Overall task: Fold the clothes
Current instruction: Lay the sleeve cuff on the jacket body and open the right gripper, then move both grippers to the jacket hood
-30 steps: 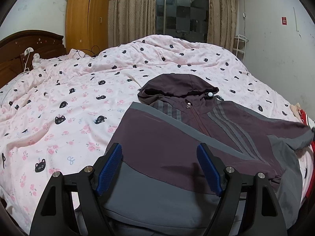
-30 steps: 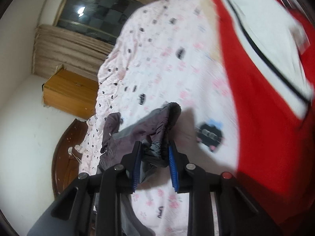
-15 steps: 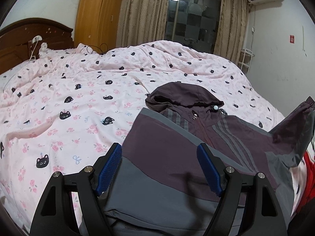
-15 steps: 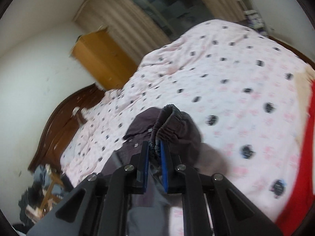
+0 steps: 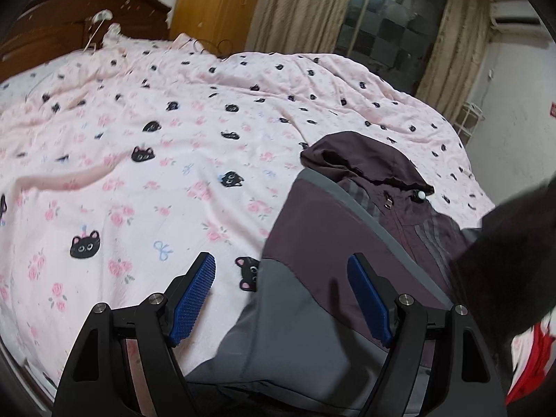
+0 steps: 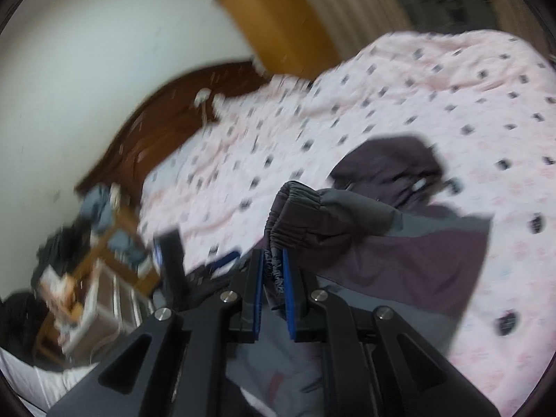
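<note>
A purple and grey hooded jacket (image 5: pixel 333 229) lies front-up on the pink cat-print bedspread (image 5: pixel 146 146), hood (image 5: pixel 365 160) toward the window. My left gripper (image 5: pixel 281 288) is open and empty, low over the jacket's left lower edge. My right gripper (image 6: pixel 272 271) is shut on the elastic sleeve cuff (image 6: pixel 292 215) and holds the sleeve lifted across the jacket's body (image 6: pixel 417 253). The lifted sleeve shows as a dark blurred shape at the right of the left wrist view (image 5: pixel 507 250).
A red and white garment (image 5: pixel 531 365) lies at the bed's right edge. A wooden headboard (image 6: pixel 166 125) and wardrobe (image 5: pixel 215 3) stand beyond the bed. A cluttered wooden stand (image 6: pixel 93 253) stands beside the bed. Curtains and a dark window (image 5: pixel 389 24) are at the back.
My right gripper has carried the sleeve up off the bed and leftward over the jacket. My left gripper has shifted left, off the jacket's middle to its left edge.
</note>
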`<state>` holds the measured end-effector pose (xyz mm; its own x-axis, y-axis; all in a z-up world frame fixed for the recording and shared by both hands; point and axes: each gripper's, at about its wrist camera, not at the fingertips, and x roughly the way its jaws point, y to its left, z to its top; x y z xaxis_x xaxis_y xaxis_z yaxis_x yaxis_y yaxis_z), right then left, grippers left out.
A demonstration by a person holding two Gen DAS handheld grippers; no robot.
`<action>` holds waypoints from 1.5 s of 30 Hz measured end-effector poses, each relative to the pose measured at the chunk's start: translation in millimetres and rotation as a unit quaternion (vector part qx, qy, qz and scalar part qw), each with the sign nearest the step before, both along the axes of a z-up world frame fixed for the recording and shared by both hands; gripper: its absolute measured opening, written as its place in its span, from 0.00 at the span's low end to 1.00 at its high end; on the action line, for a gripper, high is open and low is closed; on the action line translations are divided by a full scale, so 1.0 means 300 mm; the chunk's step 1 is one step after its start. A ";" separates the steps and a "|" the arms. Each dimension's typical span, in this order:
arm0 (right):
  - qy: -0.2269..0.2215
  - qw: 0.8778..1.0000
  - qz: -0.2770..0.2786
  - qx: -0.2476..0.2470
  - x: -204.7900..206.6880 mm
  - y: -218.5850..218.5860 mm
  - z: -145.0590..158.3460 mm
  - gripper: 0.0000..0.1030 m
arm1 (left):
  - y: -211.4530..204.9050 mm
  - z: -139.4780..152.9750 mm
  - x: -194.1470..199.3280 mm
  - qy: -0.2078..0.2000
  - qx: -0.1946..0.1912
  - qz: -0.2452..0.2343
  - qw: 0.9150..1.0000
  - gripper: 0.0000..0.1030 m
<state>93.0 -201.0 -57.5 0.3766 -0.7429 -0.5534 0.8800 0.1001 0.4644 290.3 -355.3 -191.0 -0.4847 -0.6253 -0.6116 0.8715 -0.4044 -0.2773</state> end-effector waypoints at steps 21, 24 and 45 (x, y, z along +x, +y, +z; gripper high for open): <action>0.071 0.983 0.115 0.121 0.280 -0.091 -0.372 0.19 | 0.039 0.034 -0.016 0.009 -0.030 -0.029 0.999 0.72; 0.082 0.982 0.135 0.106 0.307 -0.064 -0.358 0.32 | 0.055 0.042 -0.032 -0.001 -0.044 -0.040 0.998 0.72; 0.131 0.990 -0.023 0.049 -0.209 -0.028 -0.079 0.66 | 0.219 0.126 -0.095 0.022 -0.112 -0.169 0.979 0.76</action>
<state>30.3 -209.3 -81.2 0.1773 -0.6936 -0.6982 0.9742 0.0231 0.2244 262.0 -289.7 -153.2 -0.7097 -0.5404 -0.4520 0.6665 -0.7228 -0.1824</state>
